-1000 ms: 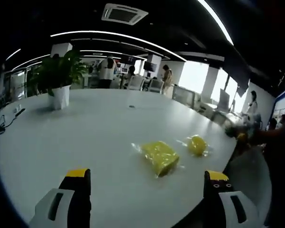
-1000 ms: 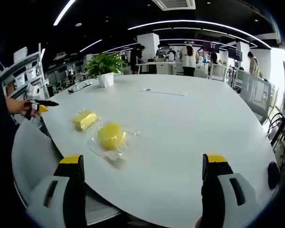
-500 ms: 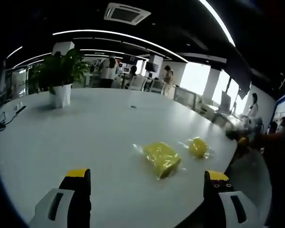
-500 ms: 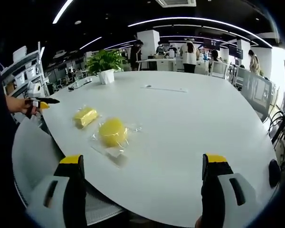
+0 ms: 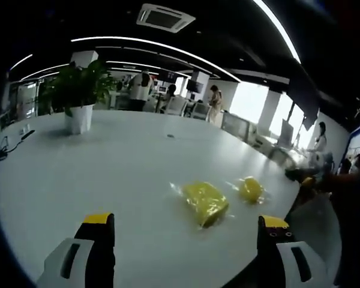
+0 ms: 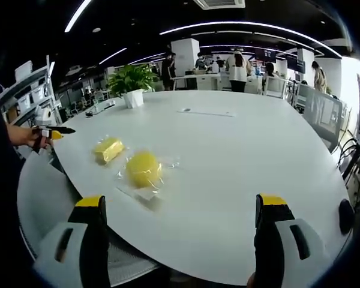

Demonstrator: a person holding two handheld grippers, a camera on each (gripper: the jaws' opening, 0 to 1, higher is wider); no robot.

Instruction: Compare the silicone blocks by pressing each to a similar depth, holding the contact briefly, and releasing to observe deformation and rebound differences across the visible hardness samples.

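Jaws of both the right gripper [image 6: 179,225] and left gripper [image 5: 186,231] are standing wide apart, gripping nothing. Round block [image 6: 144,168] is lying nearest the right gripper, near the desk [image 6: 240,156] edge; rectangular block [image 6: 108,149] is sitting just beyond, leftward.

Two yellow silicone blocks lie flat on the white table, each in a clear, crinkled plastic wrapper. In the left gripper view the rectangular block [image 5: 205,201] sits just right of centre in the lower half, with the round block [image 5: 250,188] near it to the right. In the right gripper view the round block [image 6: 144,169] lies left of centre, and the rectangular block [image 6: 108,149] up and left of it, apart.
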